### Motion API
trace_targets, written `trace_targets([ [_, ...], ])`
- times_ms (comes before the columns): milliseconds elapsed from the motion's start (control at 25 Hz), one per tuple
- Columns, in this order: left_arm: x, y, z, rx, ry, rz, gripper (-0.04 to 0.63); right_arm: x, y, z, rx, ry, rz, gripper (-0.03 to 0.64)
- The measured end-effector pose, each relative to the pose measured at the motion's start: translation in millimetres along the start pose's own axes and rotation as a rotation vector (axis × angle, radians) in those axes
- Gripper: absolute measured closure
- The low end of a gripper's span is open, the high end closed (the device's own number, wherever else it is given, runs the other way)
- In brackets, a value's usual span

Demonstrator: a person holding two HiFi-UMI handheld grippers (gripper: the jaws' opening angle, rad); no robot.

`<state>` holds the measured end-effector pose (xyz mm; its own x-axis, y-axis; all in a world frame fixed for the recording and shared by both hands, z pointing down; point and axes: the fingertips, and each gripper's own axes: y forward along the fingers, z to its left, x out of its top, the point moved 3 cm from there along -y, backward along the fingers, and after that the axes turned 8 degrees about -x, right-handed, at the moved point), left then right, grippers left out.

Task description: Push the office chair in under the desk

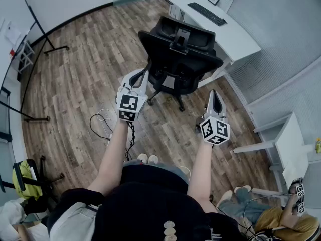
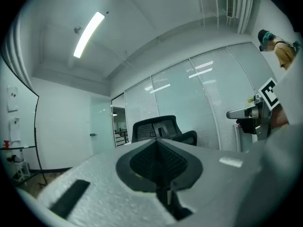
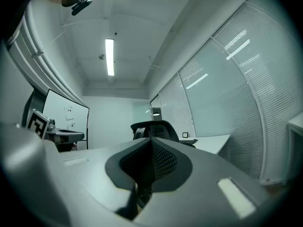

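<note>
1. Nearest me is my dark top (image 1: 145, 205), with both forearms stretched forward above the wooden floor (image 1: 75, 59).
2. My left tongs (image 1: 142, 76) are clenched tight with nothing between them; in their own view the tips (image 2: 158, 141) meet on empty air.
3. My right tongs (image 1: 213, 95) are clenched as well and hold nothing.
4. The chair (image 1: 180, 54) stands just ahead of both tongs with its back to me. Neither pair touches it.
5. The chair sits beside the near end of the white counter (image 1: 235, 36), with its seat out on the open floor, not under the counter.
6. A keyboard (image 1: 206, 13) lies on the counter, and loose cables (image 1: 103, 122) trail on the floor to my left.
7. Only the gripper views show the room above: a glass wall (image 2: 203, 108) with blinds, a ceiling light (image 2: 88, 33), and a whiteboard (image 3: 66, 119).
8. The left gripper view also catches a person (image 2: 279, 51) at its right edge.
</note>
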<state>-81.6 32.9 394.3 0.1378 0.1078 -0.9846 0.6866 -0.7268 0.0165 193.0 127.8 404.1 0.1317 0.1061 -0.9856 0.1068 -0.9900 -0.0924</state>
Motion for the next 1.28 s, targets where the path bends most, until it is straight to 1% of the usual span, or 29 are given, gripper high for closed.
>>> trace_targets([
  [520,-4.2,0.2,1.1,0.000,-0.004,0.007,0.588,-2.4,1.1,2.5,0.013,0.013,0.000,0.612],
  [880,-6.6,2.2,-1.5,0.005,-0.013,0.010,0.588,-3.9,-0.2,-2.0,0.032,0.058,-0.015,0.614],
  [960,-7.2,2.6,-1.1,0.008,-0.030,0.002,0.588,-5.2,0.5,-3.9,0.040,0.065,-0.012,0.583],
  [1040,-8.1,3.1,-2.0,0.001,-0.050,-0.006,0.587,-6.5,1.2,-6.2,0.047,0.070,-0.009,0.566],
  [1160,-10.3,5.3,-4.1,-0.013,-0.079,-0.012,0.529,-7.5,3.5,-9.7,0.059,0.075,-0.005,0.540],
  [1280,-12.5,8.7,-6.9,-0.017,-0.088,-0.004,0.476,-9.4,7.2,-15.2,0.073,0.084,-0.001,0.512],
])
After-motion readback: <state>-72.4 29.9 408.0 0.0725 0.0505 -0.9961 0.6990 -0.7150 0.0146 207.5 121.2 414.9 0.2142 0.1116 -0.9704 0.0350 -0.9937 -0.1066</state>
